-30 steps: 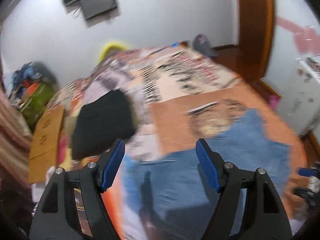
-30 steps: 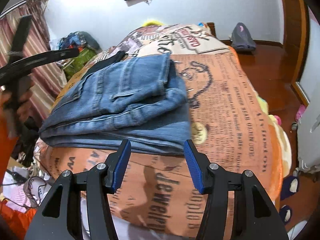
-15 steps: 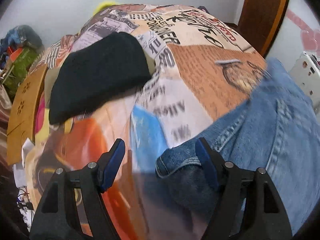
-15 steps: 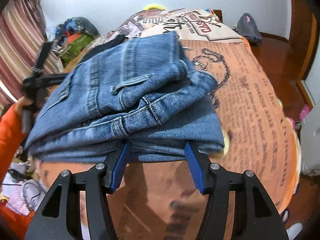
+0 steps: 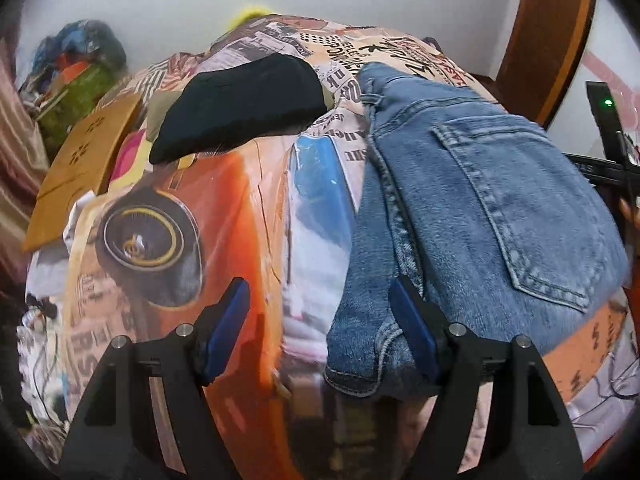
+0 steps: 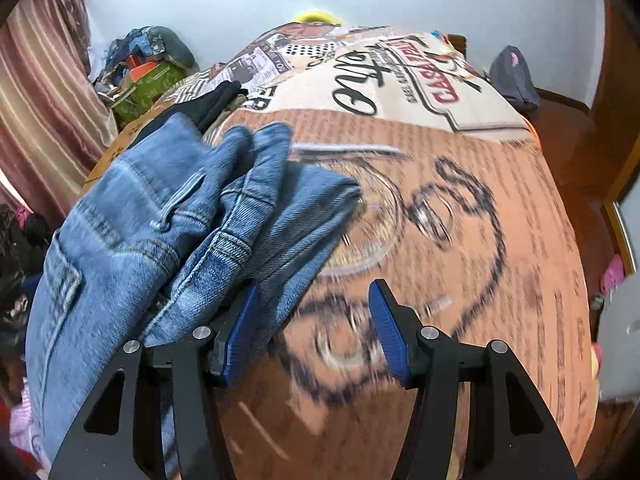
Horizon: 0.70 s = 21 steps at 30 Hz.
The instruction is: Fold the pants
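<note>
On the bed (image 5: 224, 208), with its orange newsprint-pattern cover, a folded black garment (image 5: 244, 104) lies at the far left, well apart from the folded blue jeans (image 5: 492, 208) on the near right. The left tool (image 5: 320, 320) stands apart, having just narrowed slightly, its right pad at the jeans' near corner without clamping. The right tool (image 6: 314, 328) also stands apart, its left pad against the jeans' (image 6: 160, 232) edge, bare cover between the pads.
</note>
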### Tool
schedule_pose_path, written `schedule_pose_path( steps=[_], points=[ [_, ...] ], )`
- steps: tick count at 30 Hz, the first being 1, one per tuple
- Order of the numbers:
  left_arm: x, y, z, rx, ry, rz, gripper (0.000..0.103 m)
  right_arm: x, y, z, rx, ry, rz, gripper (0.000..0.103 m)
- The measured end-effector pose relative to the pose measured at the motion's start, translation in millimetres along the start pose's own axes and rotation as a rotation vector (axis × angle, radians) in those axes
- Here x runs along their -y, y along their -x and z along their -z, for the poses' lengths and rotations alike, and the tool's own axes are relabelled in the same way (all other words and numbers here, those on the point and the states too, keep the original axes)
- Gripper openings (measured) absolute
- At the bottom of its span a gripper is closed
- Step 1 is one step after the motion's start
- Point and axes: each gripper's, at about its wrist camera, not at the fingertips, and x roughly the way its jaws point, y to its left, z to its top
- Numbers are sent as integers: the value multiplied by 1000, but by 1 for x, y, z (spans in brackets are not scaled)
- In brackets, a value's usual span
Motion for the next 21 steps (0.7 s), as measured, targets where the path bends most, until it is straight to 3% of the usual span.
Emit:
schedule_pose_path(
  steps=[3, 7, 13, 17, 21],
  points=[
    [7, 11, -8, -2, -69, -18, 66, 1, 9, -4, 10, 19, 7, 53],
    [8, 34, -37, 69, -146, -64, 66, 1, 38, -9, 55, 42, 23, 53],
    [14, 32, -97, 156, -105, 44, 66, -29, 60, -19, 112, 102, -42, 53],
    [35, -4, -119, 111, -106, 136, 67, -57, 47, -21, 97, 171, -86, 53],
    [57, -57, -121, 18, -165, 124, 70, -66, 13, -13, 29, 205, -71, 52]
  ],
)
